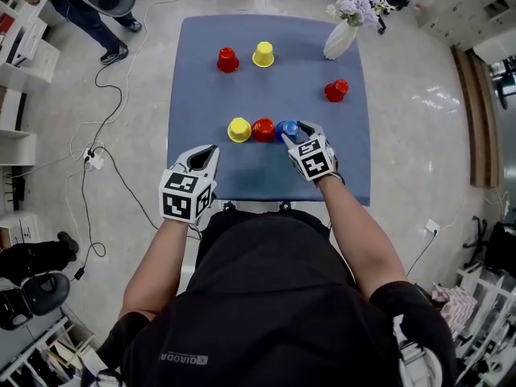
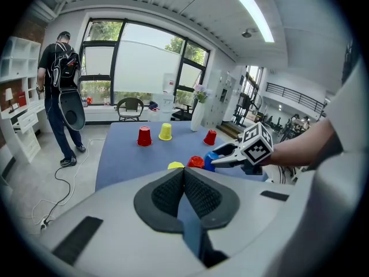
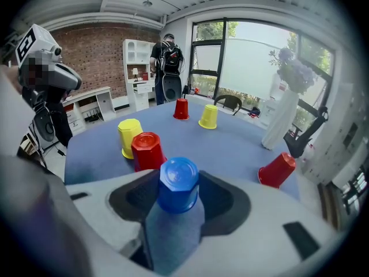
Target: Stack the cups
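Since the right gripper (image 1: 292, 132) does the work, it is listed first: jaws wide, pads against either flank of the blue cup (image 3: 179, 184), clamped on it by the look of the right gripper view.

- Blue cup: inverted, faceted base up, rim on the blue table (image 1: 242, 176), at the right end of the near row.
- Near red cup (image 1: 263, 130): inverted, just beside the blue one, apparently touching it.
- Near yellow cup (image 1: 239, 130): inverted, at the left end of that row, against the red.
- Left gripper (image 2: 184, 176): jaws together, nothing between them, held over the table's near edge, well apart from the row.
- Far red cup (image 1: 228, 60) and far yellow cup (image 1: 264, 55): paired near the far edge.
- Lone red cup (image 1: 337, 91): alone toward the right edge.
- White vase of flowers (image 1: 340, 39): far right corner.
- Person (image 1: 89, 6): standing beyond the table, on the floor.

Step in hand, as judged: the lift of the blue cup, with no stack begun.

Handling notes:
- Keep the squeeze light, as thin plastic walls likely buckle.
- Raise it straight until the rim clears the red neighbour, so the row is not dragged.
- Centre it over the chosen base and lower it square.
- Part the jaws only once it seats.
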A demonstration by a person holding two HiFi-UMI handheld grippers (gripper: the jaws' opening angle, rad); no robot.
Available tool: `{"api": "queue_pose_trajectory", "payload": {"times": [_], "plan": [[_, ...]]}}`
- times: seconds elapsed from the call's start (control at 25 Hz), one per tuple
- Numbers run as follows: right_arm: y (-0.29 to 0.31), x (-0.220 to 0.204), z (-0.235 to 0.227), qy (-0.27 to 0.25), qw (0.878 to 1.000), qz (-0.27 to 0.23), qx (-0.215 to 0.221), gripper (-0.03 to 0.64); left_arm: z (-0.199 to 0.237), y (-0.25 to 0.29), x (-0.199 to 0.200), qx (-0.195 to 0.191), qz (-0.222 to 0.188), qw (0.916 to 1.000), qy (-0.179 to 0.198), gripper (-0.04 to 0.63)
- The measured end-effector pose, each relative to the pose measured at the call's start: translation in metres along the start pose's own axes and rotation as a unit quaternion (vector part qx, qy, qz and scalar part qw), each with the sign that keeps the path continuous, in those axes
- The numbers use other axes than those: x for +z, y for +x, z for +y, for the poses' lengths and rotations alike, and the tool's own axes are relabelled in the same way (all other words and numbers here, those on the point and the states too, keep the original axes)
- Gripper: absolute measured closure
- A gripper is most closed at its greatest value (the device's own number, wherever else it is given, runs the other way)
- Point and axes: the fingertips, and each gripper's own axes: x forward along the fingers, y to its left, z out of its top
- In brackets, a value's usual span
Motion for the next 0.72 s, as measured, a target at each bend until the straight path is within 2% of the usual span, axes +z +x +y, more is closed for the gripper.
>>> {"api": "queue_pose_trajectory", "payload": {"times": [0.4,0.56,0.72], "plan": [[-0.006,0.004,0.004,0.014,1.0,0.005,0.018,0.383,0.007,0.001,0.002,0.001,0.004,1.0,0.003,0.592],[-0.016,0.008,0.003,0.015,1.0,-0.006,0.019,0.383,0.003,0.002,0.003,-0.003,0.005,1.0,0.004,0.592],[-0.026,0.016,0.005,0.044,0.998,-0.029,0.03,0.383,0.003,0.006,0.007,-0.004,0.005,1.0,0.007,0.591]]}}
